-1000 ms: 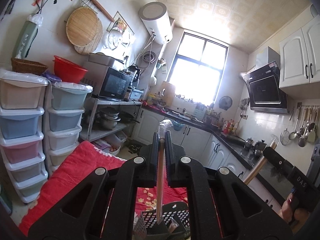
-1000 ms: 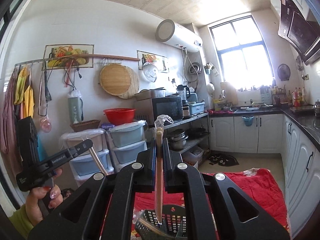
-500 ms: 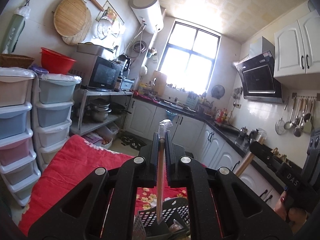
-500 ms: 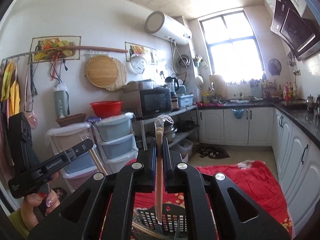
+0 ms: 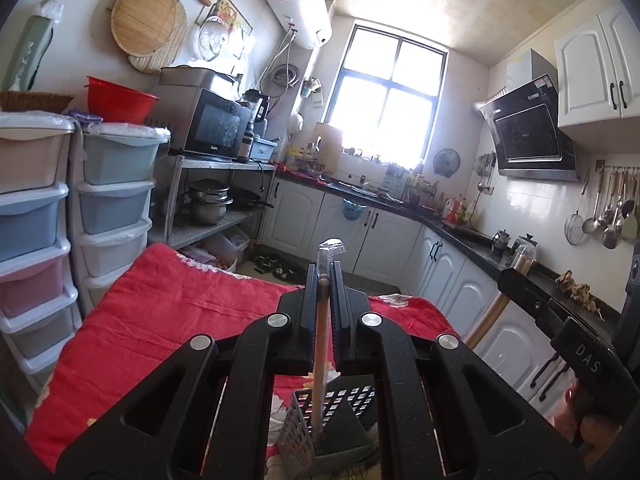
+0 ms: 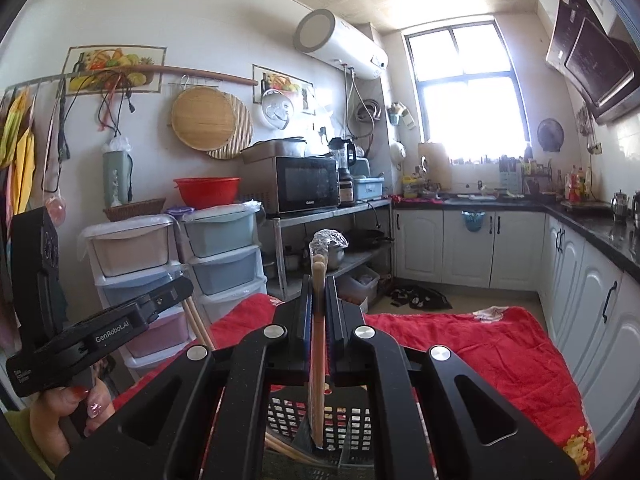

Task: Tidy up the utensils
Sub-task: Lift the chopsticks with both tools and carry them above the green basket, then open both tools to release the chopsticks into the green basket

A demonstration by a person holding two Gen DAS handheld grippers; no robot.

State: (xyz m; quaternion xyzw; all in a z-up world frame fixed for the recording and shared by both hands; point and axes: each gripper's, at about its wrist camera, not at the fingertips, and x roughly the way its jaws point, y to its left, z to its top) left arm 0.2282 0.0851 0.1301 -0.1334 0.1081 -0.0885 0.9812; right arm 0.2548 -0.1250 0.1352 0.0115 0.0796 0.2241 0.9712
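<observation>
- Chopsticks [image 5: 320, 344] in plastic wrap stand upright, clamped in the shut left gripper [image 5: 322, 320]; the right gripper [image 6: 318, 320] is shut on another wrapped pair [image 6: 319, 336].
- Both tips reach into the perforated utensil basket [image 6: 356, 420] on the red cloth [image 6: 480, 344].
- Placing seems under way; next likely comes lowering into a compartment, then opening the jaws.

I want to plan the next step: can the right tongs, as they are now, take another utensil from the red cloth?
Probably not. The right tongs are shut on wrapped chopsticks whose tips stand in the dark basket, so they are occupied.
</observation>
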